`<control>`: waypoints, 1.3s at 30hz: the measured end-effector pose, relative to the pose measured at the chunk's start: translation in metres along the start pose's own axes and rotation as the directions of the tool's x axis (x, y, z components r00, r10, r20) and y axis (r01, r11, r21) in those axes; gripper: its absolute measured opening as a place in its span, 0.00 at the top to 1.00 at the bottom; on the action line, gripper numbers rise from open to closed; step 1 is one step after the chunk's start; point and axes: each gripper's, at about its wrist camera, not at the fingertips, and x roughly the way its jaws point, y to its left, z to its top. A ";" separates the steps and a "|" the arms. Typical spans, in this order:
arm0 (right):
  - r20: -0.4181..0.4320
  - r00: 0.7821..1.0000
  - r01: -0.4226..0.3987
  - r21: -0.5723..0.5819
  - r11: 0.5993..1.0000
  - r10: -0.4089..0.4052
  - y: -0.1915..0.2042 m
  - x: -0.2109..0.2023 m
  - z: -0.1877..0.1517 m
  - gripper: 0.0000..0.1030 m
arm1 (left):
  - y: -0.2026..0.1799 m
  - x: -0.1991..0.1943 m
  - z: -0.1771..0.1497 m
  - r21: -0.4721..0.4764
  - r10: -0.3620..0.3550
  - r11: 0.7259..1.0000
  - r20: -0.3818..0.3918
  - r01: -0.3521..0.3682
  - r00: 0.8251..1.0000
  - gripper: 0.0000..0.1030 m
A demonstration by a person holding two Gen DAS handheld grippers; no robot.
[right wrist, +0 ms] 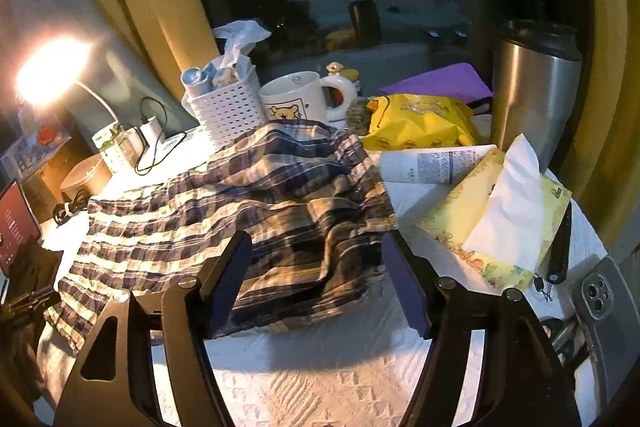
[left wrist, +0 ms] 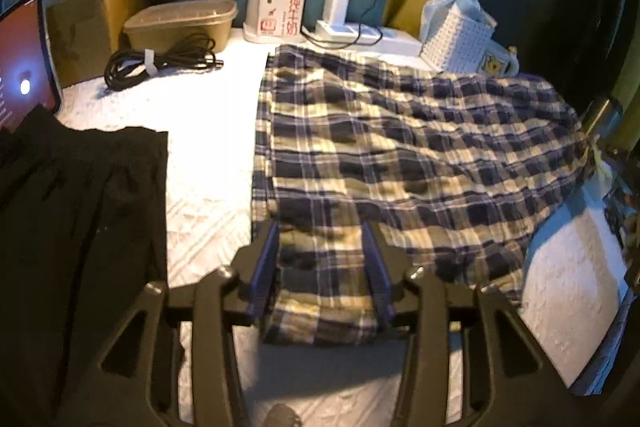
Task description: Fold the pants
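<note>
The left gripper is standing with its jaws spread, one finger on each side of the near hem of the plaid pants, the cloth lying loose between them and not pinched. The right gripper is likewise gaping wide, its fingers straddling the rumpled near corner of the pants without closing on it.

The pants are lying spread across the white textured tablecloth, bunched and wrinkled toward the right gripper's side. A black garment is lying just beside them on the left, well apart from the jaws.

Farther out, a tissue pack is sitting near the right gripper, with a phone beyond it. Behind the pants a white perforated basket, a bear mug, a yellow bag and a steel tumbler are standing. In the left wrist view, a milk carton, a brown lidded container and a coiled black cable are resting at the table's back.
</note>
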 end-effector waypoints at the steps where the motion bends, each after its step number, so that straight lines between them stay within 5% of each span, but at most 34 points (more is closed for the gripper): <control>1: -0.004 1.000 0.000 0.001 1.000 0.000 0.000 0.002 -0.001 0.31 | 0.000 0.004 0.001 0.003 0.009 1.000 -0.010 -0.009 1.000 0.57; 5: -0.019 1.000 0.003 0.006 1.000 -0.003 0.000 0.007 -0.004 0.31 | -0.003 0.017 -0.001 0.047 0.063 0.997 -0.044 -0.061 0.997 0.57; 9: -0.034 0.999 0.000 0.008 1.000 0.000 -0.002 0.012 -0.006 0.31 | -0.002 0.015 -0.007 0.056 -0.013 0.998 -0.033 0.015 0.999 0.59; 10: -0.036 0.999 -0.001 0.009 1.000 0.001 -0.002 0.014 -0.007 0.31 | -0.002 0.015 -0.008 0.055 -0.032 0.998 -0.034 0.034 0.999 0.62; 12: -0.039 0.999 -0.004 0.012 1.000 0.005 -0.003 0.016 -0.008 0.31 | -0.002 0.014 -0.009 0.050 -0.056 0.997 -0.037 0.058 0.998 0.87; 17: -0.045 0.999 -0.010 0.012 1.000 0.011 -0.001 0.020 -0.009 0.31 | 0.010 0.011 -0.010 0.015 -0.047 0.999 -0.027 0.047 0.999 0.92; 26: -0.029 0.999 0.029 0.006 1.000 -0.029 0.001 0.018 -0.002 0.31 | 0.030 0.000 0.000 -0.064 -0.049 0.997 -0.074 0.044 0.996 0.87; 30: 0.040 0.994 0.103 0.035 0.994 -0.105 -0.010 0.002 0.012 0.31 | 0.039 -0.031 0.012 -0.050 0.037 0.998 -0.016 -0.038 0.999 0.83; 34: 0.073 0.990 0.117 0.024 0.993 -0.118 -0.016 0.003 0.029 0.31 | 0.048 -0.036 0.041 -0.028 0.038 0.999 0.051 -0.037 0.998 0.80; 39: 0.057 0.997 0.063 -0.050 0.997 -0.060 -0.003 0.032 0.054 0.31 | 0.039 0.000 0.089 0.047 -0.008 0.999 0.068 0.005 0.998 0.60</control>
